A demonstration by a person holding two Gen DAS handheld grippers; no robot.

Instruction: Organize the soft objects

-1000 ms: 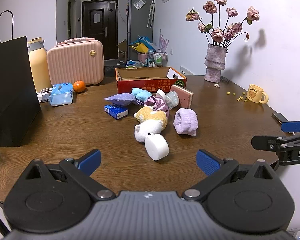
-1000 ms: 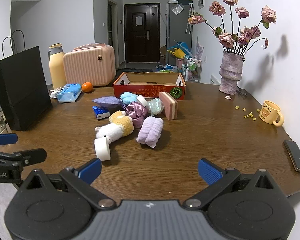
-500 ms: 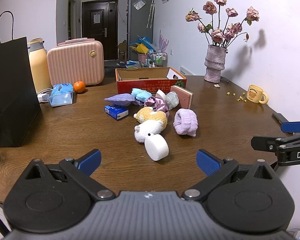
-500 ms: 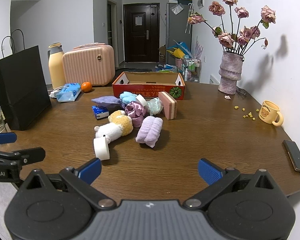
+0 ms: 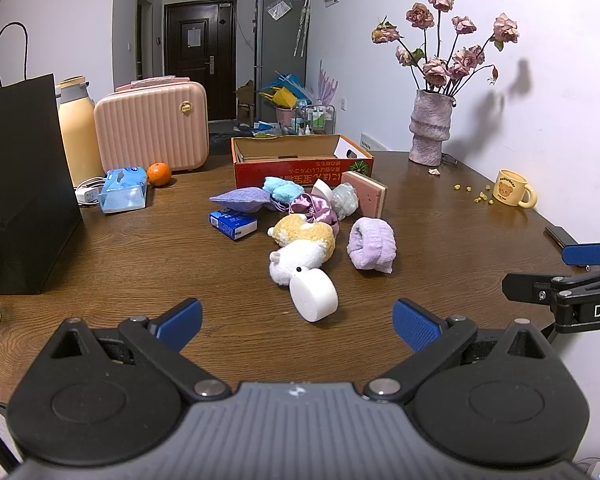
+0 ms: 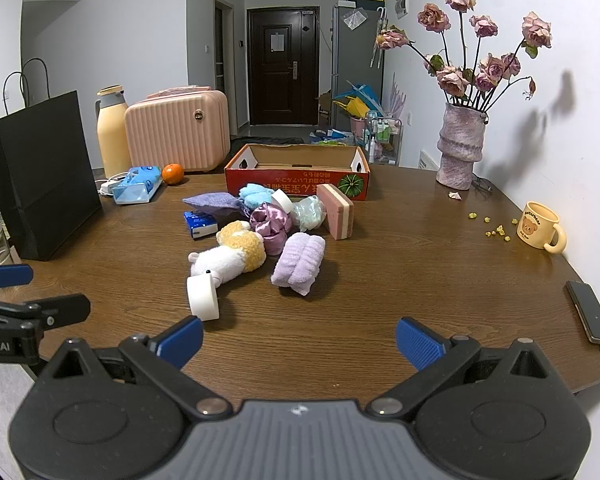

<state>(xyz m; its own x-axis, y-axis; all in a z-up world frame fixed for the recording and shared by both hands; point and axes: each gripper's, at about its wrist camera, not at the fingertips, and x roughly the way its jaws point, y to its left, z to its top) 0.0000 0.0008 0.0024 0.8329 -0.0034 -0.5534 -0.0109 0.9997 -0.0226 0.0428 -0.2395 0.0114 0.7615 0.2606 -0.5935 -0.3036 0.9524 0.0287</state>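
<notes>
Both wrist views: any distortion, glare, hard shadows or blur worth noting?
Left wrist view: fisheye bends the table edge and leaves dark corners; the flowers cast a hard shadow on the wall; the pile is sharp. Right wrist view: same bending and dark corners, the same flower shadow by the vase, a soft sheen on the tabletop, no motion blur.
</notes>
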